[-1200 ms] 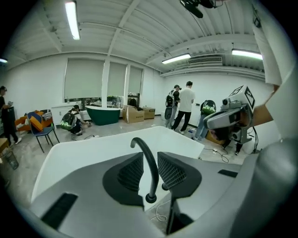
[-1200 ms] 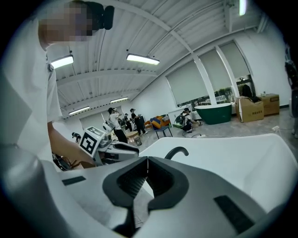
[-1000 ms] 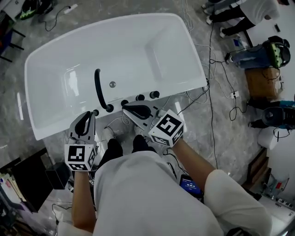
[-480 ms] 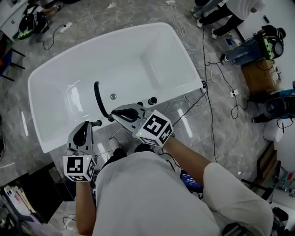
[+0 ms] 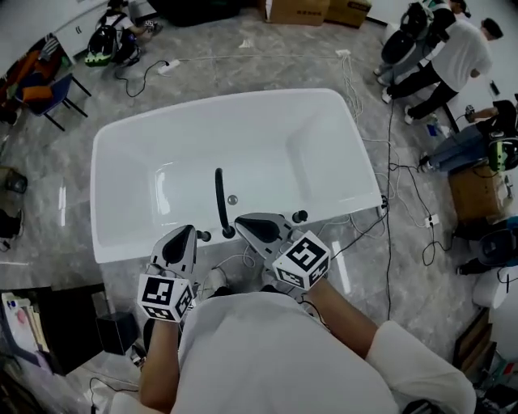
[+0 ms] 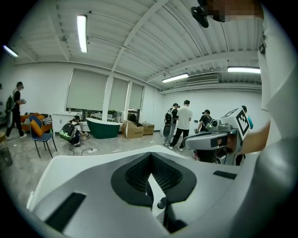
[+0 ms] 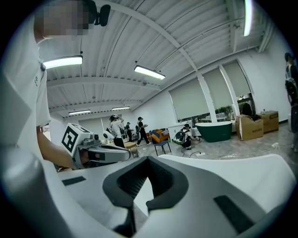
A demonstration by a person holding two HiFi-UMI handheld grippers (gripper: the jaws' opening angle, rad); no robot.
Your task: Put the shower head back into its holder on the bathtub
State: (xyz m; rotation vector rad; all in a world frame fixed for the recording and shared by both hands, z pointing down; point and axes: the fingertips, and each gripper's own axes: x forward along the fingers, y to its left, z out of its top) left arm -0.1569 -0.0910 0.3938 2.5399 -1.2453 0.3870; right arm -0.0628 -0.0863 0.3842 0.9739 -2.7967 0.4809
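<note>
The white bathtub (image 5: 243,101) lies below me in the head view. A black shower head (image 5: 218,198) reaches from the fitting on the near rim out over the tub's inside, and neither gripper touches it. Black knobs (image 5: 300,216) sit along that rim. My left gripper (image 5: 188,231) hovers just left of the fitting, jaws shut and empty; its own view shows the pads (image 6: 139,174) meeting, with one knob (image 6: 161,203) below them. My right gripper (image 5: 241,219) hangs just right of the shower head's base, shut with nothing in it (image 7: 148,160).
Cables (image 5: 396,186) trail over the grey floor right of the tub. People (image 5: 453,48) stand at the far right, cardboard boxes (image 5: 299,10) at the top and a blue chair (image 5: 48,93) at the far left. A dark box (image 5: 117,327) sits at my lower left.
Both grippers have risen and drawn back from the tub's near rim. The left gripper's tip has left the knob it was at. The shower head stays on its fitting.
</note>
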